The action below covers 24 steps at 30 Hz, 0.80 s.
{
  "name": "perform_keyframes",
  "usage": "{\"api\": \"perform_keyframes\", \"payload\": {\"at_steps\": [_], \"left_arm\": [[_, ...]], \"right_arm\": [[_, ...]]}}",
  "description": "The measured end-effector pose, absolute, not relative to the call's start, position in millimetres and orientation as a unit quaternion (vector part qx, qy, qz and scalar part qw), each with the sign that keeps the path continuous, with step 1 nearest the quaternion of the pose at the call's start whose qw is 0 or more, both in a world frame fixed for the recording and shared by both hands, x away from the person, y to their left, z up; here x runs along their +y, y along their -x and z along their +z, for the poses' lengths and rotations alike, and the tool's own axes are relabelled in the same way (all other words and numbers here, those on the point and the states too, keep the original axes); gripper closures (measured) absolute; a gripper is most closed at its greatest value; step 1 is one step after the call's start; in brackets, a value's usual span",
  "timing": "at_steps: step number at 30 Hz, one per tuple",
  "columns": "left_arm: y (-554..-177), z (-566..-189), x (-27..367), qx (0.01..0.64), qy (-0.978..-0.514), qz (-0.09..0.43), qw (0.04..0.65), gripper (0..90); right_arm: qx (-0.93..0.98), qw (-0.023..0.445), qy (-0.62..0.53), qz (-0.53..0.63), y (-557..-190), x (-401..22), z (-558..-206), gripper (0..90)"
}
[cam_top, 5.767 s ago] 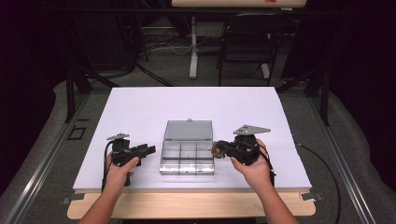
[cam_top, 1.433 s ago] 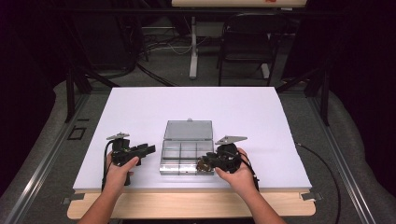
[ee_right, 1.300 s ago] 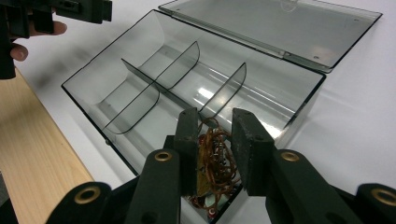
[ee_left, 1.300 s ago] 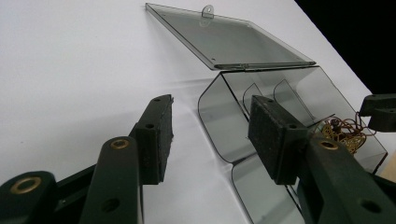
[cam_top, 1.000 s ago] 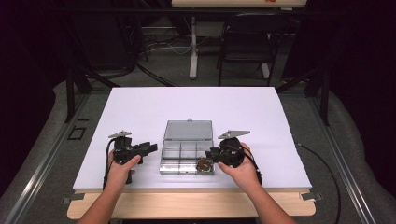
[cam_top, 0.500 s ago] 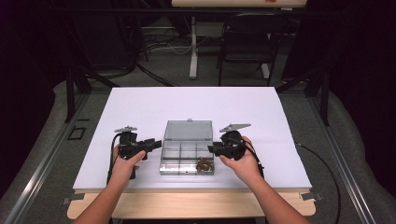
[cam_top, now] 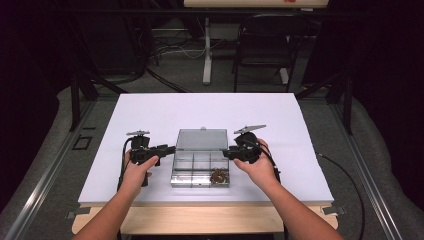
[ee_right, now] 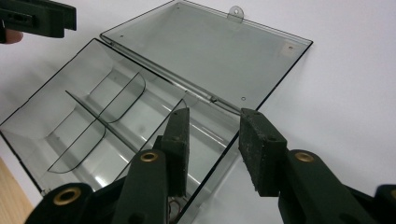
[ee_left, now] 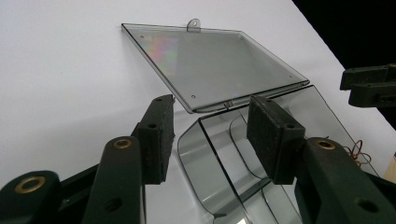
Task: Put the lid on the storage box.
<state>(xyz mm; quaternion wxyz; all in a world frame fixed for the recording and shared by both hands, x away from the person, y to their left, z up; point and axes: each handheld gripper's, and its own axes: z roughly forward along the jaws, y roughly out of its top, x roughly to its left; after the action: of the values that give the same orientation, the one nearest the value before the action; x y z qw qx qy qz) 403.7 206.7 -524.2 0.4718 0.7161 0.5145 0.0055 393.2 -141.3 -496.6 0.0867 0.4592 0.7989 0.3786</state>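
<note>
A clear plastic compartment box (cam_top: 192, 163) sits near the white table's front, its lid (cam_top: 202, 139) folded flat behind it. A brown wire tangle (cam_top: 218, 176) lies in the front right compartment. My left gripper (cam_top: 167, 148) is at the box's left side. In the left gripper view it (ee_left: 212, 135) is open astride the box's (ee_left: 205, 154) back corner wall, below the lid (ee_left: 210, 65), pads clear. My right gripper (cam_top: 227, 152) is at the right side. It (ee_right: 217, 149) is open astride the box's (ee_right: 79, 121) right wall by the lid (ee_right: 210, 56). Both sets of jaws have just been opening.
The white table top (cam_top: 210, 107) stretches wide behind and beside the box. Its wooden front edge (cam_top: 200, 220) lies under the forearms. A dark chair (cam_top: 260, 45) and a stand's post (cam_top: 206, 50) are on the floor beyond the table.
Both hands moved away from the front edge, toward the box's hinge end. The left gripper closed in on the box's left side. The right gripper left the front right compartment, where the brown tangle stays.
</note>
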Motion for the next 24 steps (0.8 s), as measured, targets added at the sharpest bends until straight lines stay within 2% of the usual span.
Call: {"api": "perform_keyframes", "payload": {"at_steps": [7,11,18,24], "left_arm": [[-412.3,-523.0,201.0,0.518,-0.715,0.004,0.47,51.6],[-417.0,-522.4,197.9,0.517,-0.718,0.002,0.466,51.6],[-425.8,-524.7,193.0,0.525,-0.715,0.001,0.463,48.3],[-434.7,-524.4,190.1,0.533,-0.711,-0.007,0.459,47.9]], "right_arm": [[0.789,0.088,-0.474,0.38,-407.9,-143.3,-497.9,64.0],[0.779,0.071,-0.489,0.386,-414.9,-143.2,-499.3,62.6],[0.773,0.08,-0.498,0.385,-424.0,-144.6,-501.1,61.7],[0.765,0.079,-0.511,0.385,-432.7,-145.9,-502.7,57.3]]}}
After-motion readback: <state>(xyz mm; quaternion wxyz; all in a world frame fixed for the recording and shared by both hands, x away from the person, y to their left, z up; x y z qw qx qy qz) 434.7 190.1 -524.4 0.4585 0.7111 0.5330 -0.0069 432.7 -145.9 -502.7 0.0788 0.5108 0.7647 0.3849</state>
